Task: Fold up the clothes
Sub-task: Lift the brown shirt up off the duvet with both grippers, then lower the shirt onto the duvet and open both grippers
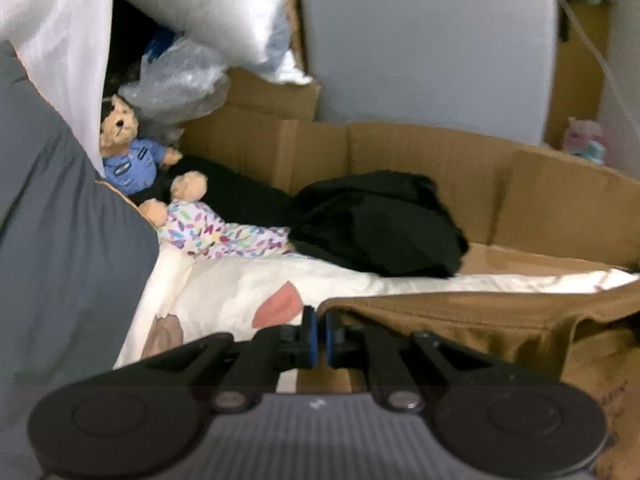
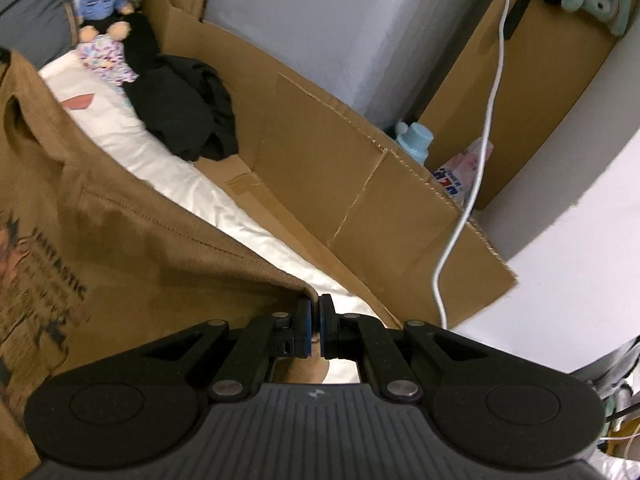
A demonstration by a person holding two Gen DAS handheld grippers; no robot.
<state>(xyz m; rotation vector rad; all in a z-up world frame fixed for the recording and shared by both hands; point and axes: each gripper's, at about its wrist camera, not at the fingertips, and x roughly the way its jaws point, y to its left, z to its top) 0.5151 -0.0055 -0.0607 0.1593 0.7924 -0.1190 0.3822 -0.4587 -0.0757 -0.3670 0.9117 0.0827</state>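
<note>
- Left gripper point(image 1: 319, 338): black two-finger tool with blue pads, jaws drawn together, pinching the left end of a brown cotton T-shirt with a dark printed graphic point(image 1: 500, 320). The hem edge meets the pads at their tips; the cloth runs off to the right and drops down past the right finger.
- Right gripper point(image 2: 315, 330): same build, jaws together, clamped on a corner of the same shirt point(image 2: 132, 240). The corner peaks just at the left pad; the rest of the garment spreads left and downward, print facing the camera, lettering partly readable at the left edge.
- Shirt hangs over a white bedsheet with pinkish-red patches point(image 1: 240, 292), which lies under and beyond it.
- Crumpled black garment point(image 1: 380, 220) sits on the far side of the sheet, well apart from both grippers, against a brown corrugated cardboard wall point(image 1: 460, 160).
- Two small plush bears, one in a blue shirt point(image 1: 128, 152), one in a multicoloured patterned outfit point(image 1: 208, 228), at the far left.
- Left-wrist view is motion-blurred; whether the cloth reaches deep between the left pads is uncertain.
</note>
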